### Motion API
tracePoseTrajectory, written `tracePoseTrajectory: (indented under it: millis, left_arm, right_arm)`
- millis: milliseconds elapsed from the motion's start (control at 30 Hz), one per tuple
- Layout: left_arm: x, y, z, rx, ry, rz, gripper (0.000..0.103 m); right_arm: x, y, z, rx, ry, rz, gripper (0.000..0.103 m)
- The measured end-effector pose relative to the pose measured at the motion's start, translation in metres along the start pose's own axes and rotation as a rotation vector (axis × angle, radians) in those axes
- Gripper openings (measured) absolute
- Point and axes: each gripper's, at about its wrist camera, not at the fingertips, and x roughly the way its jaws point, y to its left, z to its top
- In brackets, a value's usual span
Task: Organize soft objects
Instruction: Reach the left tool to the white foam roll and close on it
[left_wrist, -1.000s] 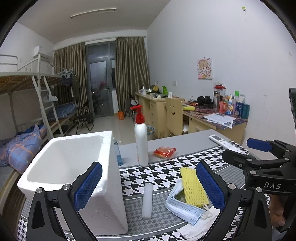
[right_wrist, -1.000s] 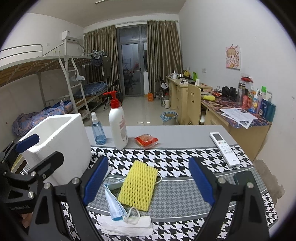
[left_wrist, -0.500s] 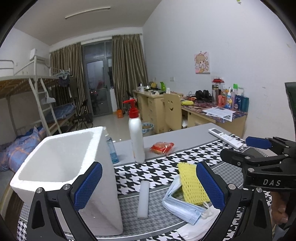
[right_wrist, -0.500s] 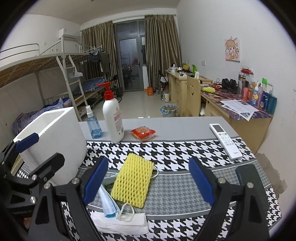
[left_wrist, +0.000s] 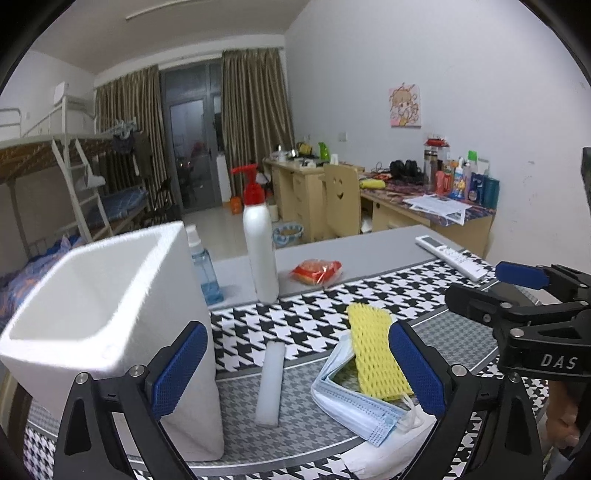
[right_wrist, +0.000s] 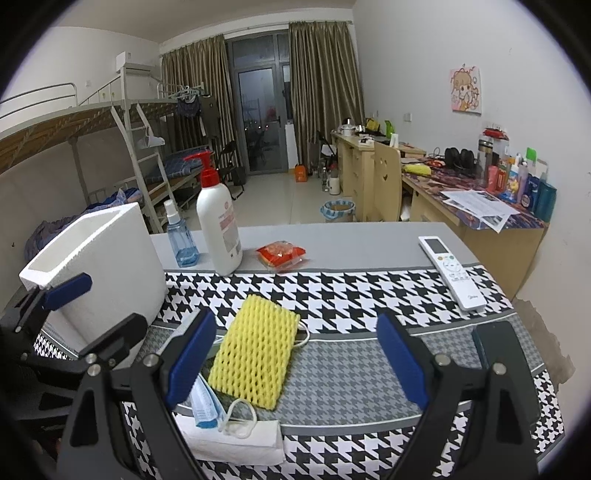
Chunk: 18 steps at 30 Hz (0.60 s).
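Note:
A yellow foam net (right_wrist: 256, 354) lies on a blue face mask (right_wrist: 205, 404) and a white tissue (right_wrist: 236, 441) on the houndstooth mat; the pile also shows in the left wrist view (left_wrist: 376, 352). A white foam strip (left_wrist: 271, 382) lies beside a white foam box (left_wrist: 99, 295), which stands at the left (right_wrist: 107, 258). My left gripper (left_wrist: 295, 373) is open and empty, above the strip. My right gripper (right_wrist: 295, 360) is open and empty, above the yellow net. Each gripper shows in the other's view.
A pump bottle (right_wrist: 218, 229), a small blue spray bottle (right_wrist: 181, 240) and a red snack packet (right_wrist: 281, 254) stand at the back of the table. A white remote (right_wrist: 452, 273) and a dark phone (right_wrist: 504, 365) lie at the right.
Both grippers have moved forward and slightly down toward the mat; the objects look closer. Nothing on the table has moved.

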Motion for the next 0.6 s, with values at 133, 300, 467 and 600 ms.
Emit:
tracePoseTrajectory:
  millis: [133, 300, 467, 600]
  left_arm:
    - [0.011, -0.005, -0.005, 0.001, 0.043, -0.003, 0.093]
    - [0.020, -0.004, -0.013, -0.029, 0.080, 0.014, 0.089]
    - [0.027, -0.002, -0.022, -0.051, 0.107, 0.070, 0.084]
    - [0.029, 0.004, -0.030, -0.081, 0.129, 0.096, 0.077]
  right_arm:
    - [0.006, -0.005, -0.001, 0.002, 0.016, -0.001, 0.091]
    - [0.016, -0.010, -0.004, -0.001, 0.049, 0.001, 0.091]
    - [0.021, -0.009, -0.006, -0.014, 0.069, 0.014, 0.091]
    - [0.022, -0.006, -0.009, -0.033, 0.082, 0.027, 0.091]
